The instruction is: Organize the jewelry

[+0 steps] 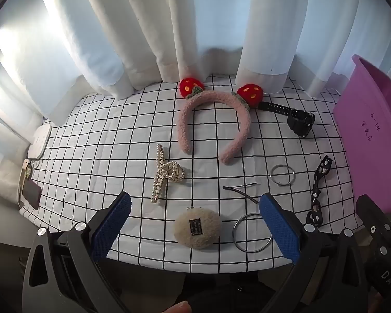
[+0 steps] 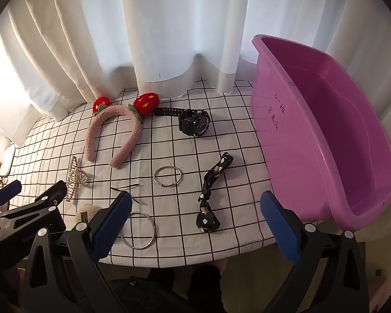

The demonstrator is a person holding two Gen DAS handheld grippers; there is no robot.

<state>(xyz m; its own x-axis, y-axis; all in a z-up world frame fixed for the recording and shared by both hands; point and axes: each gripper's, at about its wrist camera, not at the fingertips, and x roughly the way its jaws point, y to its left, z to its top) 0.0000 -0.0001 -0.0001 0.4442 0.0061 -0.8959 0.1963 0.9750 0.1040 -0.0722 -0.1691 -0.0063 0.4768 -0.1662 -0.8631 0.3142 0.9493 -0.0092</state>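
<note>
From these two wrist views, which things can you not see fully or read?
- Handwriting on the purple plastic tub: too small to read in either view.
- Tub in the left wrist view: cut off by the right edge.
- Cream fluffy round clip in the right wrist view: mostly hidden behind the left gripper.
- Label on the clip, left wrist view: too small.
- Larger silver ring: partly covered by a blue finger pad.

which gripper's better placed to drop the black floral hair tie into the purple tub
Right. The right gripper is open with the black floral hair tie lying between its fingers and the purple tub just beside it. The left gripper is open over the fluffy beige clip, farther from the tub.
</note>
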